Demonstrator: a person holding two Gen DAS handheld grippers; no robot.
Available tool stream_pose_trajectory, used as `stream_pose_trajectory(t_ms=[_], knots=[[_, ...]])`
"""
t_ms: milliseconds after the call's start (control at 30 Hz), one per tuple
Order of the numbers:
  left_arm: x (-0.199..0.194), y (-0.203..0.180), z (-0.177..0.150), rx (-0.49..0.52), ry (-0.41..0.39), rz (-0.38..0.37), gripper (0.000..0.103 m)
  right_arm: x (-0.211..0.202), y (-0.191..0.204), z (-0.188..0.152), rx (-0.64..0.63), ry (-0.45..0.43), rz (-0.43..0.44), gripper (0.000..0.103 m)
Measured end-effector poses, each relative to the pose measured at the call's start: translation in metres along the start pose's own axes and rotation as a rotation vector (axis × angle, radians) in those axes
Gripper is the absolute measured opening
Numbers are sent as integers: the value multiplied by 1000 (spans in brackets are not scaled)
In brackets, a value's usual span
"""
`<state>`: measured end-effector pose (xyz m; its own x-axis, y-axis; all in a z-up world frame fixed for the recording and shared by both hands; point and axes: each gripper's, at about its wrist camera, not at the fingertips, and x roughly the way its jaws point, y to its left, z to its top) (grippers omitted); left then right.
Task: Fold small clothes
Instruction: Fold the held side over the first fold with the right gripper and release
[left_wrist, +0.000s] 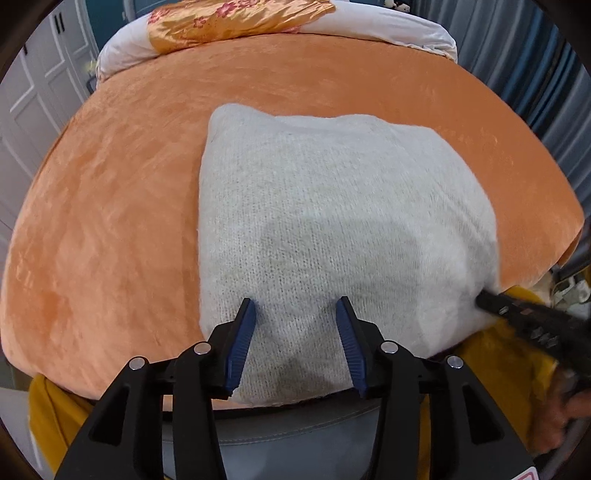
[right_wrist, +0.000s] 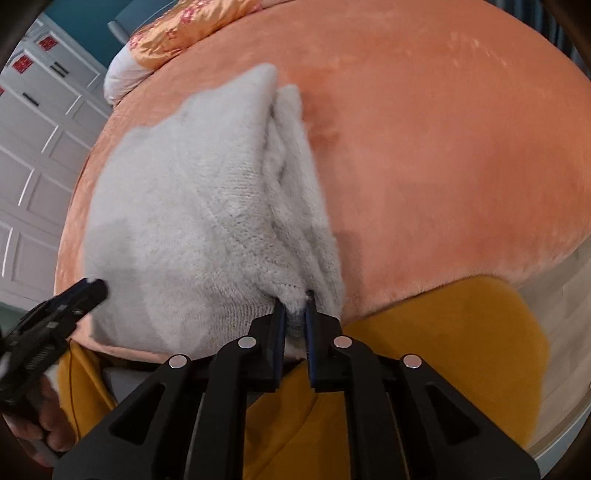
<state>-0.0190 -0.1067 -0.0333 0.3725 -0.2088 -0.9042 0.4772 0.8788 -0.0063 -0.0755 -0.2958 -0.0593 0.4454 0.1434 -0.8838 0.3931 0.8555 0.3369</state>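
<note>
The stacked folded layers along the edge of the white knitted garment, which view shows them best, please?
The right wrist view: the white knitted garment shows its stacked layers edge-on. The left wrist view shows only its flat top.

The left gripper (left_wrist: 295, 306) points steeply downward, its two black fingers tipped with blue ribbed pads (left_wrist: 240, 347) standing apart, nothing pinched between them. The right gripper (right_wrist: 295, 306) also angles steeply down, and its blue pads (right_wrist: 281, 332) sit nearly together, pinching a fold of white knit between them. Seen from the left wrist camera, the right gripper reaches in from the right edge, with the person's right hand (left_wrist: 565, 413) wrapped around its handle. Seen from the right wrist camera, the left gripper enters from the lower left, gripped by the person's left hand (right_wrist: 40, 424).
</note>
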Motion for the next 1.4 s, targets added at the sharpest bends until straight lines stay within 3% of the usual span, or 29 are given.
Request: stream_pose_trajectory(t_ms=[67, 167, 233, 367, 567, 600, 633, 700, 833, 900, 933, 1000, 1100, 1200, 1300, 1400], knots=[[1, 1, 0, -3, -3, 5, 44, -16, 0, 7, 6, -21, 38, 13], [2, 1, 1, -14, -1, 9, 46, -32, -1, 26, 19, -70, 99, 23], [3, 1, 1, -16, 1, 11, 46, -36, -3, 46, 26, -106, 116, 38], [4, -2, 2, -4, 0, 26, 47, -24, 2, 87, 40, -133, 115, 40], [8, -4, 2, 6, 1, 33, 53, 22, 9, 115, 36, -61, 95, 42], [8, -5, 1, 8, 1, 33, 55, 32, 12, 119, 25, -34, 116, 29], [8, -5, 1, 10, 0, 32, 56, 37, 16, 121, 17, -28, 117, 9], [8, -4, 2, 11, -1, 31, 56, 27, 24, 129, -1, -66, 136, 8], [7, 0, 4, -6, -8, 14, 56, -20, 41, 140, -65, -230, 209, 7], [8, -1, 6, -8, -9, 20, 56, -6, 44, 143, -89, -219, 161, 7], [10, -2, 7, -7, -6, 23, 56, 17, 42, 144, -104, -163, 87, 7], [13, -5, 7, 5, -6, 33, 57, 67, 32, 141, -115, -15, -4, 8], [14, -7, 7, 13, -2, 48, 58, 51, 24, 135, -56, -60, 68, 11], [13, -4, 9, -9, 0, 32, 58, -8, 20, 108, -65, -164, 102, 15], [10, -4, 11, -17, -2, 22, 58, -32, 11, 72, -59, -170, 119, 32], [5, -4, 11, -41, -14, 10, 59, -26, 10, 35, -46, -103, 157, 33]])
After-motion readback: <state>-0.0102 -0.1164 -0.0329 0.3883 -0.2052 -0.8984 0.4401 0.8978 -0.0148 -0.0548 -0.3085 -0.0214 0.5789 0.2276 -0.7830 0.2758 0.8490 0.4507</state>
